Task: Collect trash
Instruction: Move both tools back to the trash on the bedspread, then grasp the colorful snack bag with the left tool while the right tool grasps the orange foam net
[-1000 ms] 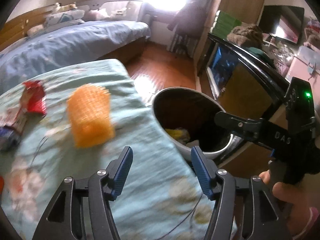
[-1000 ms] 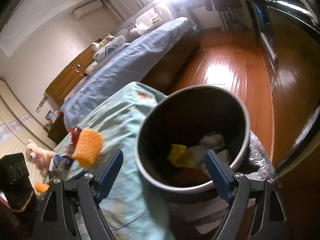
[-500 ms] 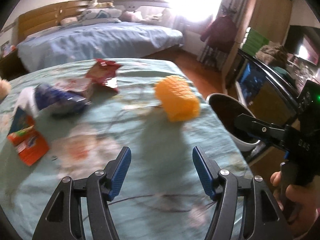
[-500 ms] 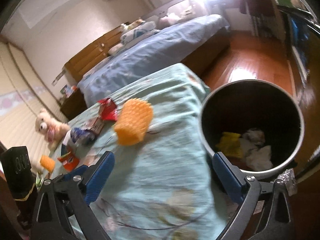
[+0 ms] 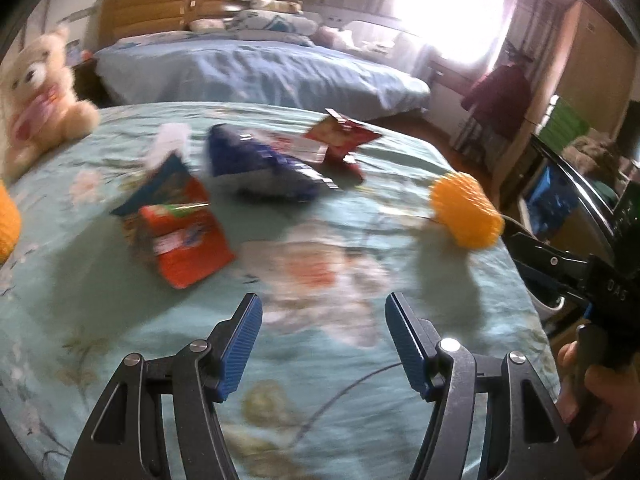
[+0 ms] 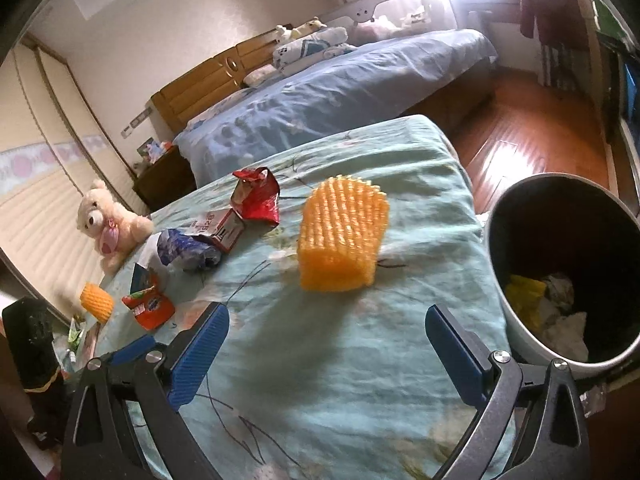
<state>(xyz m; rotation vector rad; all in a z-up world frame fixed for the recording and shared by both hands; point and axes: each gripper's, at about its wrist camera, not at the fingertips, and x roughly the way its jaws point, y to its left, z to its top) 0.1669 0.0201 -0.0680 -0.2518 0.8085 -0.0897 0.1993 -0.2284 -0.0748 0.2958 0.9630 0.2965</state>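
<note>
Right wrist view: the right gripper [image 6: 326, 350] has just been opening and now gapes wide and empty. The left gripper [image 5: 324, 344] is half open, empty too. A bumpy orange foam net [image 6: 342, 236] lies on the green bedspread [image 6: 360, 360], near the trash bin [image 6: 560, 276]

We're in somebody's bedroom at home: a bed with a blue duvet [image 6: 336, 92] and wooden headboard [image 6: 208, 76], a teddy bear [image 6: 106, 222] on the flowery teal bedspread [image 6: 340, 344], wood flooring [image 6: 520, 136], and a bright window [image 5: 452, 4] at the back.

Both my wrist views look steeply down, close over the teal floral bedspread [image 5: 120, 320], sharing the orange foam net sleeve [image 6: 340, 240].
</note>
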